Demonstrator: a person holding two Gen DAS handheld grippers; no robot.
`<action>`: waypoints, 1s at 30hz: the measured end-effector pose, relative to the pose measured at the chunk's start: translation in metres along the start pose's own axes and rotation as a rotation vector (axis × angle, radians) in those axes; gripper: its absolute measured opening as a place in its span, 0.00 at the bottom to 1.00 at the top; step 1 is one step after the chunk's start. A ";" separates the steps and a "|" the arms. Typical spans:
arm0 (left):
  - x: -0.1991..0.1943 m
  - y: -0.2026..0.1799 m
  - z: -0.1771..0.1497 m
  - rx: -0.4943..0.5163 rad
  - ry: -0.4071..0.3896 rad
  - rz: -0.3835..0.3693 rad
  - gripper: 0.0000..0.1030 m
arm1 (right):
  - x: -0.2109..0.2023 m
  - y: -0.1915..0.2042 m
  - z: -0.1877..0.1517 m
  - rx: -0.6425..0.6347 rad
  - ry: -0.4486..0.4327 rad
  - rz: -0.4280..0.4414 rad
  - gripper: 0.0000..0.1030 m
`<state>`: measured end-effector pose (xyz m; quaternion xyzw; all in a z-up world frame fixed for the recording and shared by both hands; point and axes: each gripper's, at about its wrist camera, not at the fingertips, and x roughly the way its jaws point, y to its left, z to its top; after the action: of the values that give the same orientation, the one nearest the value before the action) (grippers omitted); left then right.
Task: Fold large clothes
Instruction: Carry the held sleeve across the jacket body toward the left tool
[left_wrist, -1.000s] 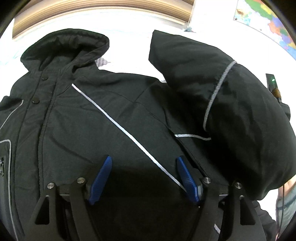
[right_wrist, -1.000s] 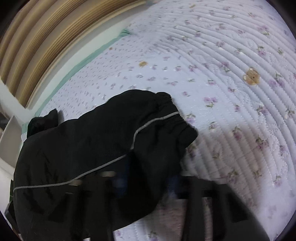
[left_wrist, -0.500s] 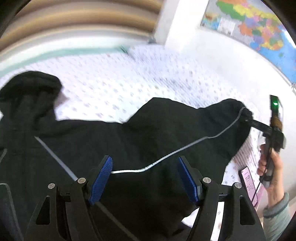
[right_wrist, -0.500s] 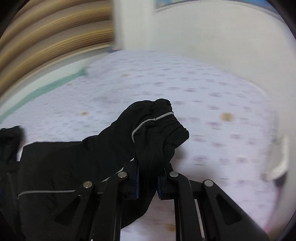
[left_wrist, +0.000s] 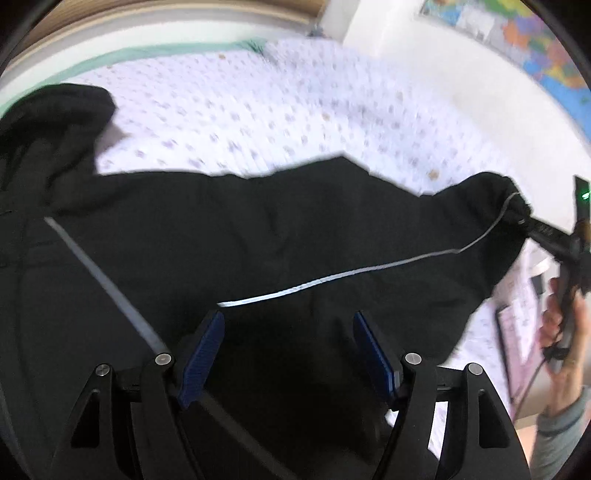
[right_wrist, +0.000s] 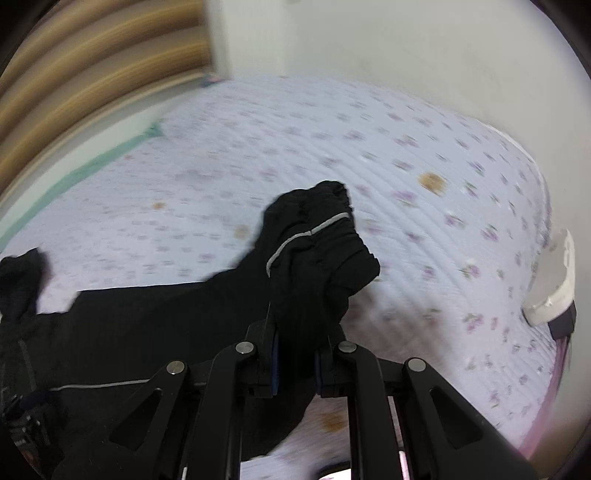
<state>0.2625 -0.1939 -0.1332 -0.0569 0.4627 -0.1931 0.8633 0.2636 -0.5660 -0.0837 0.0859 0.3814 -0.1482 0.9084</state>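
A black hooded jacket (left_wrist: 258, 229) with grey piping lies on the bed, its hood (left_wrist: 55, 122) at the upper left. My left gripper (left_wrist: 288, 347) hovers open over the jacket's body, with its blue pads (left_wrist: 201, 358) apart and gripping nothing. The right gripper (right_wrist: 295, 354) is shut on the sleeve cuff (right_wrist: 317, 251), and the sleeve is stretched out to the side and lifted off the quilt. In the left wrist view the right gripper (left_wrist: 517, 218) shows at the far right, pinching the sleeve end, with a hand (left_wrist: 561, 332) on its handle.
A white quilt (right_wrist: 332, 147) with purple flowers covers the bed. A wooden headboard (right_wrist: 92, 74) runs along the far side and a map (left_wrist: 535, 40) hangs on the wall. A phone (left_wrist: 517, 350) lies near the bed's right edge, and a white object (right_wrist: 554, 284) sits at that edge.
The sleeve, first folded over the jacket's body, was gripped at the cuff by the right gripper and drawn out to the right. The left gripper rose and stayed open.
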 end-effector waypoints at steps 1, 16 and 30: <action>-0.018 0.006 -0.002 0.001 -0.025 0.005 0.71 | -0.008 0.012 -0.001 -0.024 -0.007 0.014 0.15; -0.179 0.124 -0.062 -0.093 -0.183 0.197 0.71 | -0.114 0.309 -0.074 -0.522 -0.036 0.347 0.15; -0.217 0.219 -0.134 -0.256 -0.176 0.179 0.71 | -0.070 0.492 -0.222 -0.739 0.270 0.542 0.17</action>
<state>0.1062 0.1018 -0.1010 -0.1417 0.4094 -0.0493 0.8999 0.2334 -0.0293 -0.1658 -0.1278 0.4871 0.2521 0.8263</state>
